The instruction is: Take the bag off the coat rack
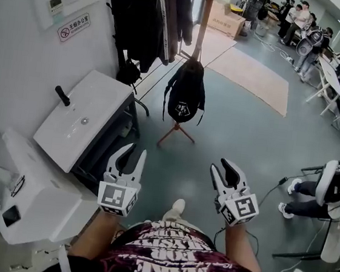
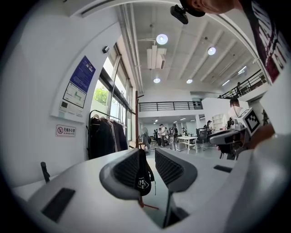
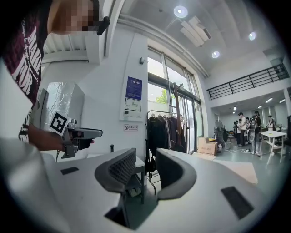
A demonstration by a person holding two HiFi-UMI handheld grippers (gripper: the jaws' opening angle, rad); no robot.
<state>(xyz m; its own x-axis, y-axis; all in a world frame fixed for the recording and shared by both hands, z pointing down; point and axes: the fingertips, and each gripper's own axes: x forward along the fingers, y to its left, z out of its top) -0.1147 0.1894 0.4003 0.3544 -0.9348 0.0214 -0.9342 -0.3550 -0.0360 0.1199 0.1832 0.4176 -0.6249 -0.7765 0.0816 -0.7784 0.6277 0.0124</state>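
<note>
A black backpack [image 1: 185, 94] with a white logo hangs on a wooden coat rack pole [image 1: 204, 20], whose legs spread on the floor below it. Both grippers are held low in front of the person, well short of the bag. My left gripper [image 1: 133, 152] is open with nothing in it, and my right gripper [image 1: 224, 167] is open and empty too. In the left gripper view the backpack [image 2: 143, 179] shows far off through the gap of the left gripper [image 2: 148, 170]. The right gripper [image 3: 145, 170] points toward the clothes rail, with nothing between its jaws.
A white machine [image 1: 80, 119] with a black handle stands close on the left. A rail of dark coats [image 1: 147, 14] hangs behind the rack. A seated person [image 1: 328, 193] and floor cables are at the right. A cardboard box [image 1: 226, 17] and a tan mat [image 1: 250, 74] lie beyond.
</note>
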